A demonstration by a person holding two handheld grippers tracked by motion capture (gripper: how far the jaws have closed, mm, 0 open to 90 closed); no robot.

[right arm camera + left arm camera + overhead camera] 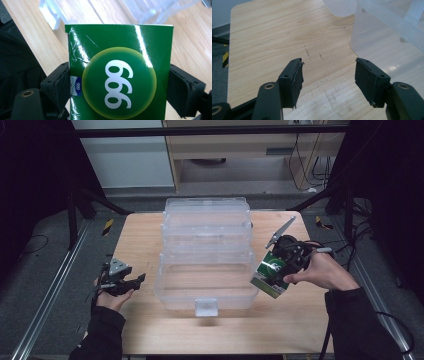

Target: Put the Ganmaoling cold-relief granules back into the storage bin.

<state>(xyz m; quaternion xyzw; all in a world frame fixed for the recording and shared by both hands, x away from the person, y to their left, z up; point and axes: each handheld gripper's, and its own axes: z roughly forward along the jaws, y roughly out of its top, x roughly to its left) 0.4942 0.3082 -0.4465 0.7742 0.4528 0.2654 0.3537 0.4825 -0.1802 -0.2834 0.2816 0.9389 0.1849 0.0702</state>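
Green box (270,274) clamped between the jaws of the right gripper (279,270), lifted clear of the wooden table (295,320) at the right-hand side of the clear plastic bin (206,255), just beside the bin's near right corner and apart from it in the high view. Long axis of the box tilted in that view, running from the upper end near the gripper body down toward the table's near edge, lower white-edged end lowest. In the right gripper view, box (120,72) standing lengthwise out from between the two black pads, far end pointing away from the camera toward the bin (140,10), broad glossy face turned to the camera, with a yellow-green disc and white numerals reading sideways along the long axis; pads (58,85) pressed flat against the two narrow long sides, one each side, near the box's nearer half. Small blue label visible at the box's left edge by the pad. Right hand (325,272) wrapped round the gripper body, cable trailing off to the right. Left gripper (122,281) held low over the table's left part, well apart from the box, jaws spread wide with nothing but bare wood between them in the left gripper view (328,75), bin wall (382,42) just to the right of the right-hand pad.
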